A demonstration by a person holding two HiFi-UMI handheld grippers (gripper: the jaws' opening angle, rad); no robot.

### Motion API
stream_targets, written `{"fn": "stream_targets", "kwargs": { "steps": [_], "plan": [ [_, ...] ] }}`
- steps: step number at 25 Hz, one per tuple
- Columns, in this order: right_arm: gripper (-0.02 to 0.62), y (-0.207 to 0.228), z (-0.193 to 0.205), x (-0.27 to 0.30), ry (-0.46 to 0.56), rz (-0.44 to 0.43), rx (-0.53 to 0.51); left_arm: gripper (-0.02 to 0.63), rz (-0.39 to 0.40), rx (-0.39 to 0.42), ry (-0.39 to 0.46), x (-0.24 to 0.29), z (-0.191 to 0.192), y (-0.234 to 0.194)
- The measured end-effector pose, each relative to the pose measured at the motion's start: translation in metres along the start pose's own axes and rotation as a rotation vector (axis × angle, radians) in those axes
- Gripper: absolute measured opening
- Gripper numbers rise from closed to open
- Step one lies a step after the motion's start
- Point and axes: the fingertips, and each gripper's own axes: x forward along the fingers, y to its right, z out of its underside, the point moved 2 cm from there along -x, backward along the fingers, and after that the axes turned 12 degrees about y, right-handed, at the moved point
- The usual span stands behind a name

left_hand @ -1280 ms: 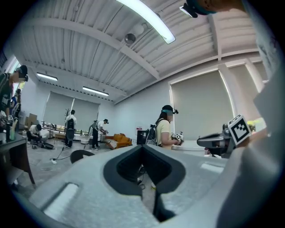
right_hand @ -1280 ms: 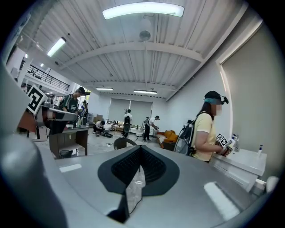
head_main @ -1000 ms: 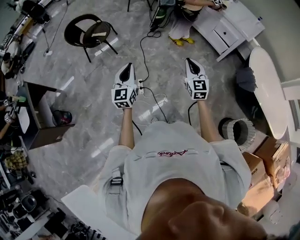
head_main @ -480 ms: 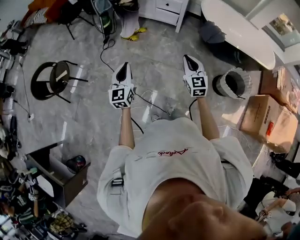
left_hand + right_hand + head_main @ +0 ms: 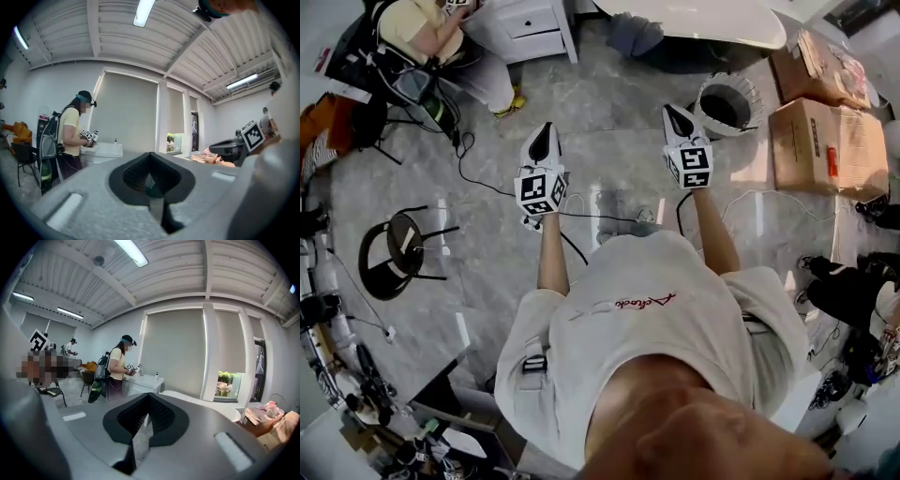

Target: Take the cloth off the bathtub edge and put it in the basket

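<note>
Across the middle of the head view, the person holds both tools out over the grey marble floor [image 5: 609, 103]: the left gripper [image 5: 546, 128] left of centre, the right gripper [image 5: 673, 112] right of centre, well apart. Each one's jaws are pressed together with nothing between them; both gripper views show the black pads meeting on bare air. Along the top edge of the frame runs the white bathtub [image 5: 694, 17], and the bluish-grey cloth [image 5: 635, 36] is bunched at its near edge, upper centre, well clear of both grippers. Just right of the cloth, below the tub, stands the basket [image 5: 752, 94], round, white and ruffled with a dark inside; the right gripper's tip is near it but not touching. Two cardboard boxes [image 5: 820, 141] sit at upper right beside the basket. At upper left a white cabinet [image 5: 530, 23] stands next to another person [image 5: 441, 36] in a yellow top, who also shows in both gripper views, standing with marker-cubed grippers in hand. A black chair [image 5: 398, 253] stands at the left edge, and a dark cable [image 5: 487, 183] trails over the floor toward the left gripper
</note>
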Motion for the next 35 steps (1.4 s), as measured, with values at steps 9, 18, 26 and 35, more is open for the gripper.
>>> {"fn": "stream_targets", "kwargs": {
  "steps": [9,18,26,35],
  "plan": [
    [0.006,0.098,0.006,-0.041,0.017,0.169,0.028,0.0,0.174,-0.001,-0.004,0.081,0.004,0.088],
    [0.006,0.15,0.029,-0.051,0.016,0.191,0.045,0.0,0.214,0.001,-0.004,0.13,0.016,0.135],
    [0.006,0.173,0.032,-0.048,0.002,0.167,0.049,0.0,0.202,0.0,-0.013,0.149,0.024,0.156],
    [0.006,0.172,0.033,-0.034,0.012,0.177,0.065,0.0,0.21,-0.005,-0.023,0.162,0.027,0.148]
  ]
}}
